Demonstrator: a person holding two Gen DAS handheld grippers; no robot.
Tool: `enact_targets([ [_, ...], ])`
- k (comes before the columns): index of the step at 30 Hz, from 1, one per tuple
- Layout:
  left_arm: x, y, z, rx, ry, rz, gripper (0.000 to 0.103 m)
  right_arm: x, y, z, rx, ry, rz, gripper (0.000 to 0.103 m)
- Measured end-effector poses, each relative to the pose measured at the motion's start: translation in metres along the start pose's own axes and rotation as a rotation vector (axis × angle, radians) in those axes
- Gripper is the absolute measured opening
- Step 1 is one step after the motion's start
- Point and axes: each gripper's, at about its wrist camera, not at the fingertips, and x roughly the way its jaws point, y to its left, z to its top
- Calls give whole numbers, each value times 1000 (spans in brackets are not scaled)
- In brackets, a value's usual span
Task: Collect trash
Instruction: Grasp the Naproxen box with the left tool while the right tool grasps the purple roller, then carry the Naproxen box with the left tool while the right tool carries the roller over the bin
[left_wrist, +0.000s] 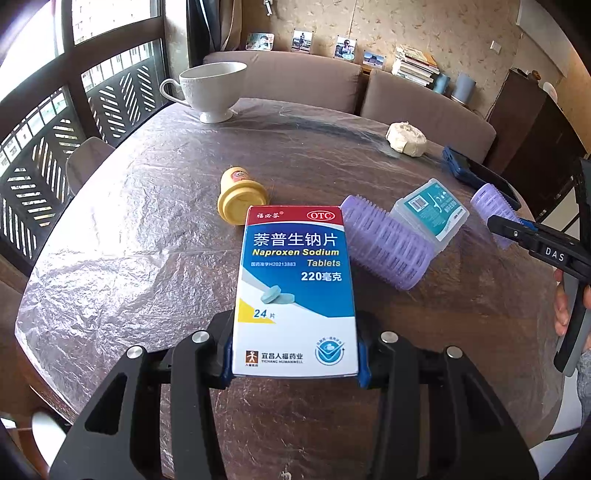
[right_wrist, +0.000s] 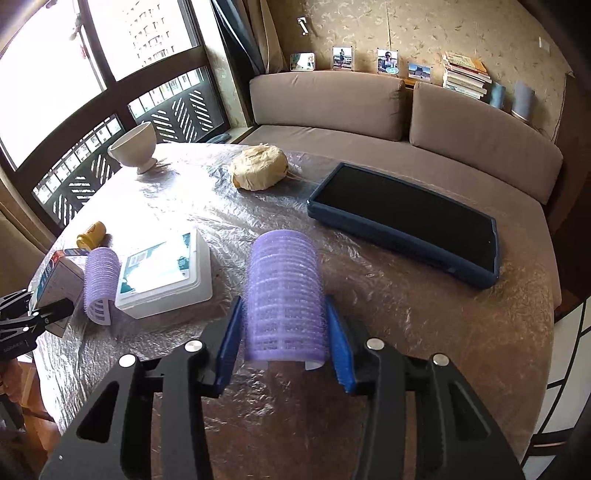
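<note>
A blue and white medicine box (left_wrist: 295, 280) lies lengthwise between the blue pads of my left gripper (left_wrist: 294, 356), which is shut on its near end just above the film-covered table (left_wrist: 129, 240). My right gripper (right_wrist: 285, 339) is shut on a purple hair roller (right_wrist: 284, 288), pads pressing both its sides. The left wrist view shows that roller (left_wrist: 491, 206) at the right gripper's tip. A crumpled paper wad (right_wrist: 258, 166) lies near the table's far side. A small yellow bottle (left_wrist: 240, 195) lies on its side just beyond the box.
A second purple roller (left_wrist: 384, 243) and a clear floss box (left_wrist: 430, 214) lie between the two grippers. A tablet in a blue case (right_wrist: 406, 221) lies at the right, a white cup (left_wrist: 214, 90) at the far left. A cushioned bench (right_wrist: 332, 107) runs behind the table.
</note>
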Motion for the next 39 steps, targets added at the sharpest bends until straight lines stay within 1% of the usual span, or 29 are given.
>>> enact_targets([
  [7,-11,2,-8,-8,-4,-1,47,-20,18,-13,23,-12,28,43],
  [15,-19,1,-18,-7,-1,-10,47,-39,46,-36,37,2,43,43],
  [19,-25,3,-22,0,-6,-26,47,-48,64,-49,28,9,32,43],
  [24,-30,9,-29,11,3,-54,47,-58,87,-66,52,11,29,43],
  [33,-50,26,-46,92,9,-118,47,-76,148,-95,117,0,0,43],
  [39,-68,43,-61,178,13,-164,47,-85,191,-112,159,-7,-26,43],
])
